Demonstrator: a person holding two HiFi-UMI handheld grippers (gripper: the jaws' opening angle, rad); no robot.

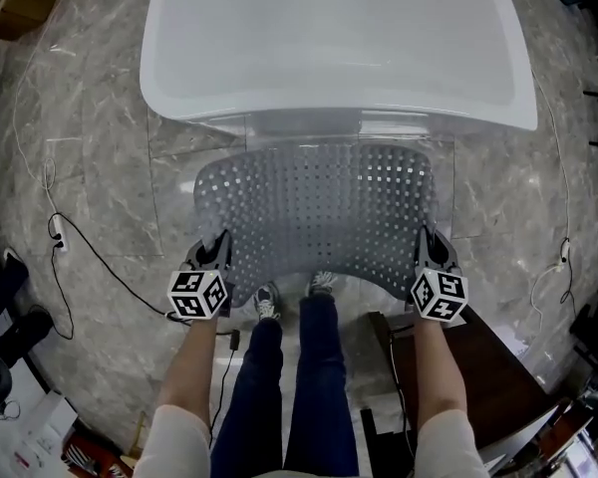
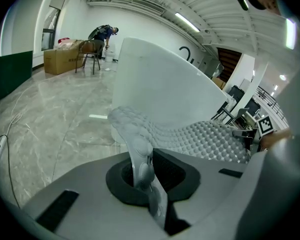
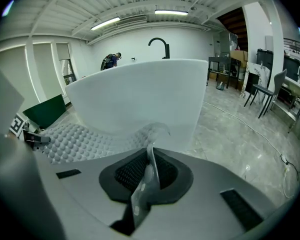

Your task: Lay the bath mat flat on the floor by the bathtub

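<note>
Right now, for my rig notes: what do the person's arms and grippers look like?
White sleeves end above bare forearms. The left gripper and right gripper each have dark jaws, a light grey body and a white cube bearing black square markers.

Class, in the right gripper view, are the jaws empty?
No, the jaws of the right gripper are clamped on an edge of the translucent grey studded bath mat.

There is one bathtub (image 1: 339, 48) and one bath mat (image 1: 319, 207). The claws number two: a left claw (image 1: 220, 242) and a right claw (image 1: 427, 237). Two shoes (image 1: 267, 302) show, and one cardboard box (image 2: 60, 61).
</note>
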